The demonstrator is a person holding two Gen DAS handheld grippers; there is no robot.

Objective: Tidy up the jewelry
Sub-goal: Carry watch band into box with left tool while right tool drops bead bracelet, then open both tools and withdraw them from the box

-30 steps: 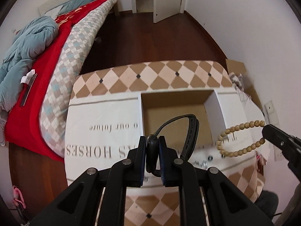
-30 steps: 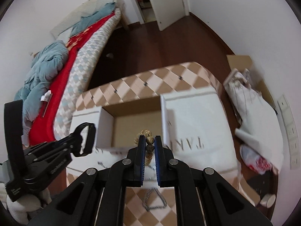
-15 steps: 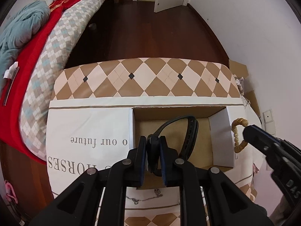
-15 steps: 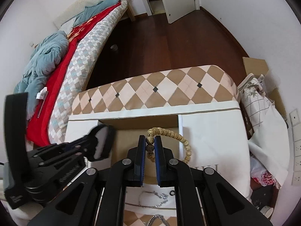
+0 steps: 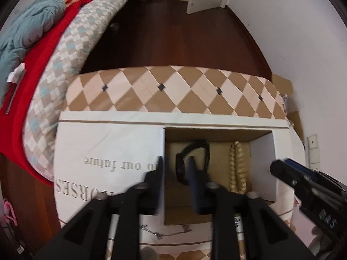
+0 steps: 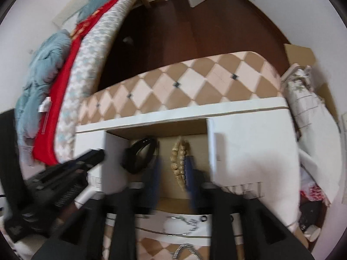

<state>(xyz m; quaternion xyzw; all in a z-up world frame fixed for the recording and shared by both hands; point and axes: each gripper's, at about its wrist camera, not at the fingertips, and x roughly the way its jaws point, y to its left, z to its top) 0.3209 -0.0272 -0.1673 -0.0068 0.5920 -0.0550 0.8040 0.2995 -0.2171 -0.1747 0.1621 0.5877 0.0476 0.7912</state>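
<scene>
Standing on a dark brown wooden floor: a bench with a tan and cream diamond-pattern top, close to a plain white wall. Lying along the left side of the room: a bed with a red cover and a crumpled blue-grey blanket. Sitting on the bench: an open cardboard box with white flaps and black printed letters.

Resting inside the box now: a black watch strap bent in a loop and, just beside it, a string of pale wooden beads. Looking done for these two, judging by where both are lying.

Hovering over the box with fingers spread wide and pinching nothing: the left tongs. Same for the right tongs, spread apart on either side of the beads, probably not touching, though too blurred to be sure.

Waiting outside the box, on the near edge of the bench: thin silver chains and a silver mesh band. Likely next to go in.
</scene>
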